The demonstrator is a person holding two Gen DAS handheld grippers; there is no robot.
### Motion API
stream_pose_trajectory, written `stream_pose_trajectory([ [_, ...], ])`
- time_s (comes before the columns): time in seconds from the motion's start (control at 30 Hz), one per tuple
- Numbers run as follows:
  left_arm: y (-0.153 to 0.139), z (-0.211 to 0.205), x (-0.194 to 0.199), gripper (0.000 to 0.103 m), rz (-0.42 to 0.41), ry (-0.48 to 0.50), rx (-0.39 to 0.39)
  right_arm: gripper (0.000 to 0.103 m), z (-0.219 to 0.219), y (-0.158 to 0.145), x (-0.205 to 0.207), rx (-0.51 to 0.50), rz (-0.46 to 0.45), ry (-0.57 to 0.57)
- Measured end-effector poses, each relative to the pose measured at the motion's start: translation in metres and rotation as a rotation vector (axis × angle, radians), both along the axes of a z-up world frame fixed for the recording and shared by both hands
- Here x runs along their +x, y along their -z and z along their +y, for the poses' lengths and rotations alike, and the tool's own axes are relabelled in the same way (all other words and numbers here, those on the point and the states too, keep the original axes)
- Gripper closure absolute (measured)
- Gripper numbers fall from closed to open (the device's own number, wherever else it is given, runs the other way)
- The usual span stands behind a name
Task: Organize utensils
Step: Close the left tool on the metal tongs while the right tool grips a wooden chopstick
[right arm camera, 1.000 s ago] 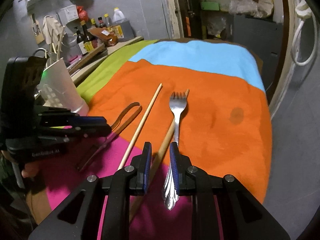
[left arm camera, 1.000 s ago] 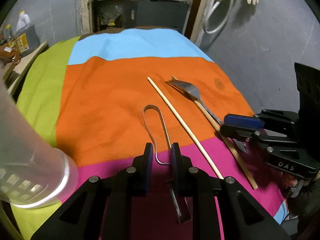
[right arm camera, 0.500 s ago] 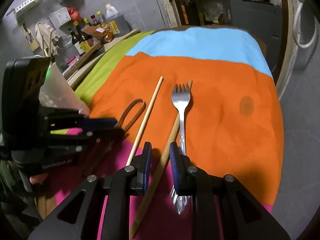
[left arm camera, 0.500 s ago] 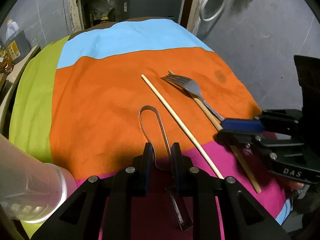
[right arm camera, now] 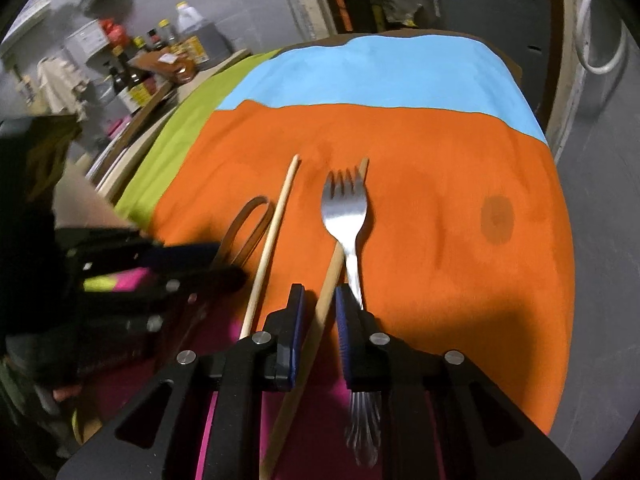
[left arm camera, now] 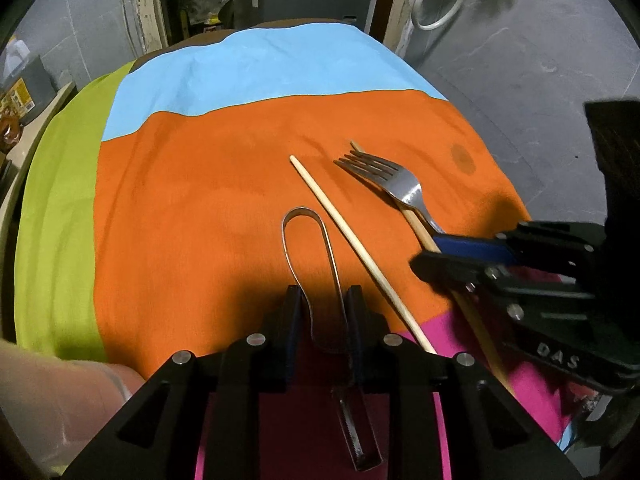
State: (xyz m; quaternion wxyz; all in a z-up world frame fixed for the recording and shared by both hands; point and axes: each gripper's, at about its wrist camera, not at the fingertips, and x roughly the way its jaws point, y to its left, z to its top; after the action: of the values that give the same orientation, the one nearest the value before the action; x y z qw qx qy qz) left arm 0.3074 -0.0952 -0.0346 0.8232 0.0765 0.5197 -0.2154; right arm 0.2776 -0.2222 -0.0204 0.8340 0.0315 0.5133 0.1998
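Metal tongs (left arm camera: 308, 240) lie on the striped cloth. My left gripper (left arm camera: 323, 300) is open, its jaws either side of the tongs' arms. A steel fork (left arm camera: 392, 188) lies across one wooden chopstick (left arm camera: 416, 224); a second chopstick (left arm camera: 352, 240) lies between fork and tongs. My right gripper (right arm camera: 318, 300) is open, low over the cloth, its jaws around the first chopstick (right arm camera: 328, 280), with the fork's handle (right arm camera: 354, 268) under its right finger. The tongs (right arm camera: 248, 228) and second chopstick (right arm camera: 272, 236) show to its left. Each gripper shows in the other's view.
A translucent plastic holder (left arm camera: 52, 400) stands at the near left. Bottles and jars (right arm camera: 160, 64) crowd a counter to the far left. The cloth-covered table (left arm camera: 240, 80) ends at a grey floor on the right (left arm camera: 540, 80).
Both grippers have moved forward along the utensils and lower over the cloth. The right gripper now straddles the chopstick beside the fork. The utensils have not moved.
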Motion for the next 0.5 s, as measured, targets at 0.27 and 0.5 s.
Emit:
stream_pose_trajectory([
  [0.27,0.0,0.003,-0.007,0.088,-0.022,-0.027,-0.003,0.095,-0.014,0.002,0.001,0.106,0.051,0.072],
  [0.5,-0.004,0.029,-0.035,0.088,-0.029,-0.074,-0.091,0.097,-0.022,0.0,-0.023,0.199,0.084,0.082],
])
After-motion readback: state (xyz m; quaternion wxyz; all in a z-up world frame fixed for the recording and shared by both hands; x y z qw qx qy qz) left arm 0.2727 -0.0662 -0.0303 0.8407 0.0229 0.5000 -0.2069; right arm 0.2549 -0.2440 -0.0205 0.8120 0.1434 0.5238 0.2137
